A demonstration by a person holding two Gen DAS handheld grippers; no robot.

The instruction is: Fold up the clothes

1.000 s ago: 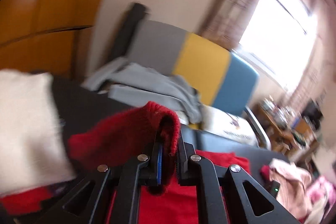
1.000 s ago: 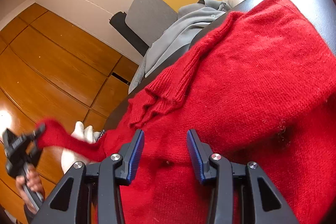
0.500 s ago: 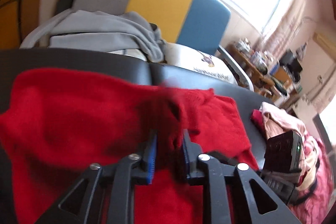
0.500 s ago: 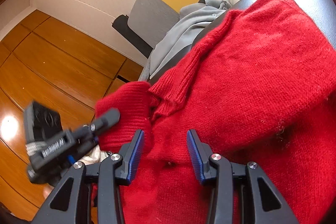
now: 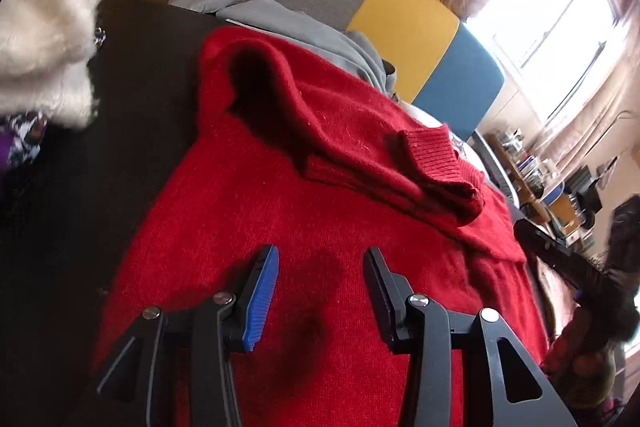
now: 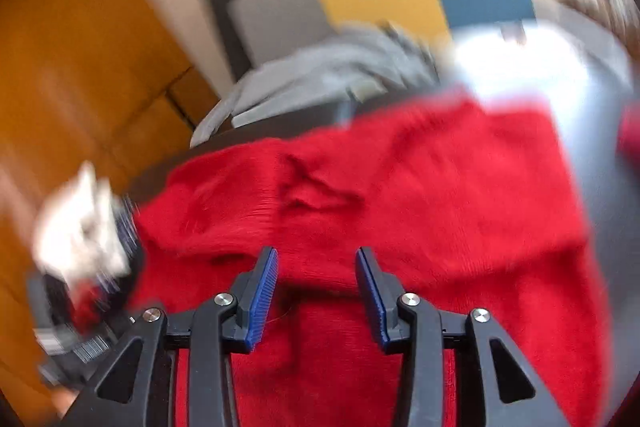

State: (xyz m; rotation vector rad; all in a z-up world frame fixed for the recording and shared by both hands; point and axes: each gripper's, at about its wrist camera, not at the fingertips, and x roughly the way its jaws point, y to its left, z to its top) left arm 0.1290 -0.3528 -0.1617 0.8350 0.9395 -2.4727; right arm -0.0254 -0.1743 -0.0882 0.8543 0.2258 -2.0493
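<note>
While the red sweater (image 5: 312, 187) lies spread over the dark tabletop (image 5: 132, 75), its sleeve (image 5: 360, 147) folded across the body with the ribbed cuff (image 5: 432, 151) toward the far right edge, the left tool (image 5: 320, 291) hovers just above the knit, jaws opening, nothing between them. The right tool (image 6: 316, 287) is parted and empty too, over the near edge. The sweater looks soft, limp and fuzzy, likely to sag and cling, so I would pinch a hem or shoulder seam rather than the loose middle.
</note>
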